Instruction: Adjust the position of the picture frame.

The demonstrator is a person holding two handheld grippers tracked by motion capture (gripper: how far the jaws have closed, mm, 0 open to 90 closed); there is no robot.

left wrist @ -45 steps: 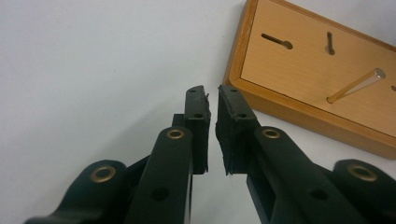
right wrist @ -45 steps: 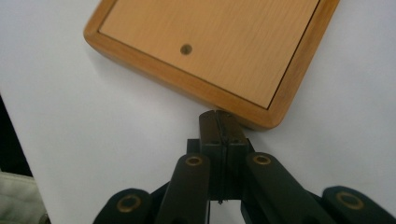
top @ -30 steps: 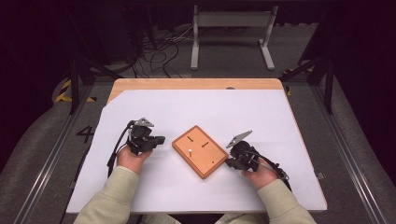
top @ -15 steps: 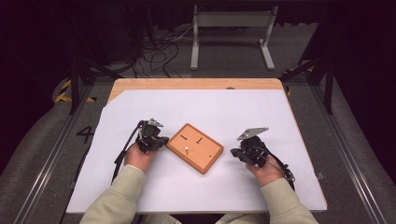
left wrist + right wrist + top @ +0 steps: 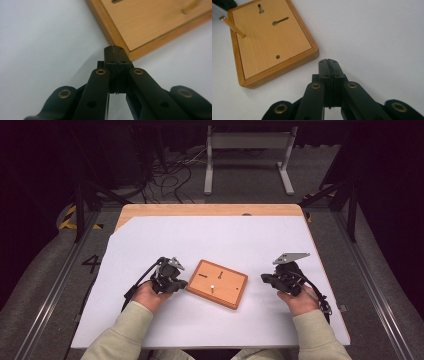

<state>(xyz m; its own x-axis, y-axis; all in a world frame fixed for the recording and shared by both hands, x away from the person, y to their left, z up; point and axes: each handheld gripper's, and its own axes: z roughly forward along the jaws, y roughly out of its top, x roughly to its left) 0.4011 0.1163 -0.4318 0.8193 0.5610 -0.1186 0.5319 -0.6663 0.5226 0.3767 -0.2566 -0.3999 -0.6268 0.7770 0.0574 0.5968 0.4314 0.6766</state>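
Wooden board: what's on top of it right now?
On the wooden board one brass peg stands; two keyhole slots and a small hole are empty. Its underside is hidden.

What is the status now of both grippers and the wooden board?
Left gripper shut, tips at flat rectangular wooden board edge. Right gripper shut, apart from board. Thin brass peg upright in board. Nothing in the way.

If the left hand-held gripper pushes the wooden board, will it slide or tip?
Probably slide: the wooden board lies flat and low on the smooth white sheet. It looks rigid. Its upright brass pin seems too thin to upset it.
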